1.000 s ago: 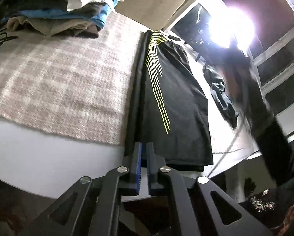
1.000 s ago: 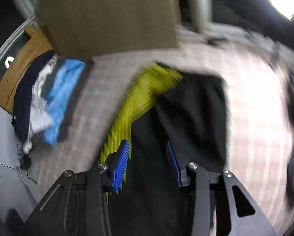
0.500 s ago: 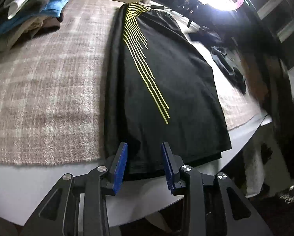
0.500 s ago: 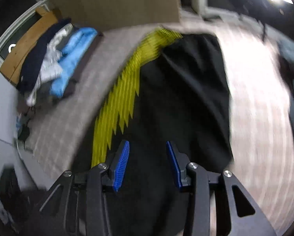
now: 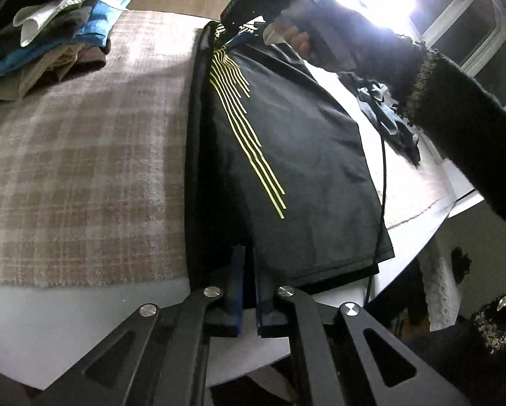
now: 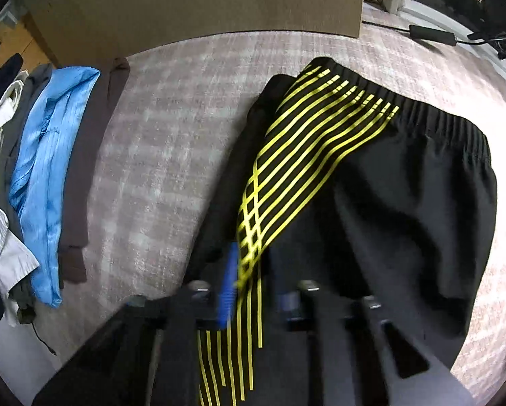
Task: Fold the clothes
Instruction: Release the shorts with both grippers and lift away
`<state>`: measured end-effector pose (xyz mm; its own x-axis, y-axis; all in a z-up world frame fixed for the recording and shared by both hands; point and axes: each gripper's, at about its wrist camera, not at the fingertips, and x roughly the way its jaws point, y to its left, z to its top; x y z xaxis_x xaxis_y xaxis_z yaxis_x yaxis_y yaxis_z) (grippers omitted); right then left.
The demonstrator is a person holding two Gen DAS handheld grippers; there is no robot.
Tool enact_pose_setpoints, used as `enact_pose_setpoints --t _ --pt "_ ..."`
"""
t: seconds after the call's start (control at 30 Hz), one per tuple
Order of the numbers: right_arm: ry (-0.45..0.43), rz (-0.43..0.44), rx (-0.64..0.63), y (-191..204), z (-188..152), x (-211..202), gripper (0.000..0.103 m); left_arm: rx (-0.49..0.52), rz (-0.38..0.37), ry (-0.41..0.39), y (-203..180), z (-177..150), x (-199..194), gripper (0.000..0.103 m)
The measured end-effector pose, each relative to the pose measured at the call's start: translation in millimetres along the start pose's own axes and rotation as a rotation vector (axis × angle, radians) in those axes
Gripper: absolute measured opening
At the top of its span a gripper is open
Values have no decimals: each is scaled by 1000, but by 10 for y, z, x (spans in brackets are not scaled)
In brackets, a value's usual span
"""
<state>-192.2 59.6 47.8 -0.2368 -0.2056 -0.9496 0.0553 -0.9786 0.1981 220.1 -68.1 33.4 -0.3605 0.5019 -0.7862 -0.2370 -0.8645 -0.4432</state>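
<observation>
Both grippers' fingers grasp black shorts (image 5: pixel 286 155) on a plaid blanket (image 5: pixel 84 155): left gripper (image 5: pixel 248 291) near hem, right gripper (image 6: pixel 253 291) striped waistband.

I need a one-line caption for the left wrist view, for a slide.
Left gripper pinches the hem of black shorts on a plaid cloth, while the right gripper holds the waistband end.

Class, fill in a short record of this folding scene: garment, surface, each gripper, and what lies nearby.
garment: black shorts with yellow stripes, flat, already folded lengthwise
surface: plaid cloth over a white table
left gripper: shut on the shorts' hem at the near table edge
right gripper: blurred, closing on the striped waistband end
nearby: stack of folded clothes to the left; cardboard box behind
</observation>
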Motion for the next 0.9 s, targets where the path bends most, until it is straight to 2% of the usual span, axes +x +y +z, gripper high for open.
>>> enact_pose_setpoints --t 0.17,0.3,0.37,0.43,0.5,0.57,0.6,0.63,0.67,0.7,0.8,0.9 --pt "-11 21 -2 62 6 -70 3 -1 -21 -17 -10 40 -61 2" --pt "-25 88 -23 182 22 -132 3 -10 -8 -26 51 -8 -148 2" --pt "33 60 -56 268 19 -7 5 -26 -1 -10 94 -32 -112 4" --pt "53 33 -43 249 -9 -34 10 -64 16 20 181 -35 -111 5" --pt "3 117 -14 139 -71 -264 12 -91 35 7 273 -17 -231 12" --pt "-80 221 36 -66 -213 -617 16 -112 41 -22 371 10 -412 30" --pt "-130 266 63 -194 -310 -814 18 -93 54 -28 358 89 -431 33" --pt "-191 284 89 -353 -450 -1026 19 -74 67 -35 345 168 -451 42" --pt "-254 278 113 -525 -623 -1244 20 -55 80 -41 331 246 -471 53" --pt "-298 253 123 -651 -769 -1384 20 -36 93 -48 318 325 -491 57" --pt "-397 136 142 -993 -1190 -1654 20 35 112 -64 237 603 -478 58" --pt "-410 64 162 -1238 -1503 -1682 20 131 80 -77 59 997 -246 63"
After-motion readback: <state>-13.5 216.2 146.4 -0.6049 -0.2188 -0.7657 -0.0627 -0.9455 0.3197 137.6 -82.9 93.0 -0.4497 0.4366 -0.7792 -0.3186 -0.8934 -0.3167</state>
